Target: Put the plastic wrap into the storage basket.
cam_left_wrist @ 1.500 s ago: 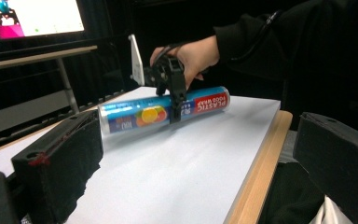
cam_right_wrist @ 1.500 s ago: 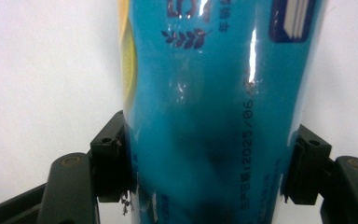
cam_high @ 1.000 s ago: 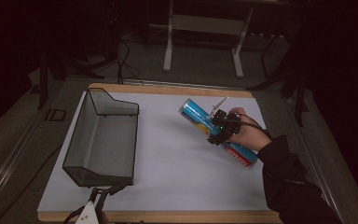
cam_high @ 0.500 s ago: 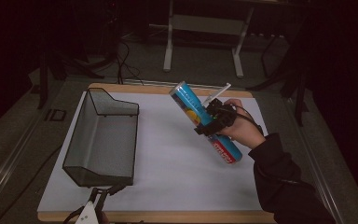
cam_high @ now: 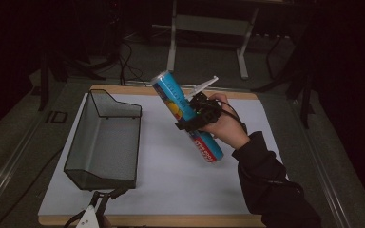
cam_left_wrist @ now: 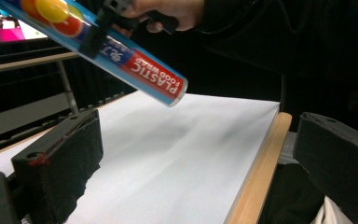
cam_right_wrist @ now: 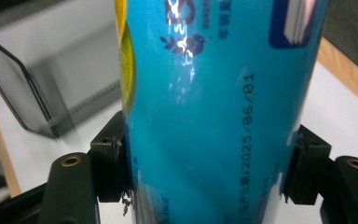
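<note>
high view | our right gripper (cam_high: 193, 124) clamps the wrap tube (cam_high: 186, 115) | left gripper (cam_high: 105, 198) apart | tilted tube may slip, miss the basket (cam_high: 78, 156)

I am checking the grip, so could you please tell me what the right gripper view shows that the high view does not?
Right gripper view alone: both black pads pressed against the blue plastic wrap tube, and a printed date on its wrapper. High view alone: the whole tube tilted above the white mat, its red end lowest, and the left gripper at the near edge. Both: the tube, the black mesh basket and the mat.
</note>
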Available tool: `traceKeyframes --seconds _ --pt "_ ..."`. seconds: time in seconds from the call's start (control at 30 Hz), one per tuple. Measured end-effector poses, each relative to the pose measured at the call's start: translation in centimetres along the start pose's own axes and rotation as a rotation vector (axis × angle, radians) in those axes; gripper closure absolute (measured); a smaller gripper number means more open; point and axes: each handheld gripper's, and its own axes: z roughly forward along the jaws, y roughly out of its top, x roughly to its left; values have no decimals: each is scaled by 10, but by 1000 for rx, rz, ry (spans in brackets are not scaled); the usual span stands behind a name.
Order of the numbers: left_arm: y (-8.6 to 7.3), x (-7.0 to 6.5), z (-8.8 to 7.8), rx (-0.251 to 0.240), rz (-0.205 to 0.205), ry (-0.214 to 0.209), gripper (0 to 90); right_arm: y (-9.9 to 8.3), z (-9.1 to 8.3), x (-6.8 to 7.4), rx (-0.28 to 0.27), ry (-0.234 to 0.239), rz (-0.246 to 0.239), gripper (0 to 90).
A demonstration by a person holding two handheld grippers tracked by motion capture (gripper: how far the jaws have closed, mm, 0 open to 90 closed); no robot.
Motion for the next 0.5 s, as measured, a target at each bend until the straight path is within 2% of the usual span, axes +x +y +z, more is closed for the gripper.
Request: traceKeyframes --seconds 0.03,0.17,0.2,0.3,0.5 --pt "0 0 0 1 0 0 23 4 1 3 -20 -1 1 318" --pt "0 0 0 0 1 -3 23 16 3 11 -47 4 10 318" --pt "0 0 -1 0 1 -4 23 23 5 15 -68 -3 20 317" --pt "0 0 -1 -1 -2 -6 23 35 7 21 -99 21 51 317" --pt "0 -1 -1 1 -1 -1 23 55 15 33 -156 16 78 317"
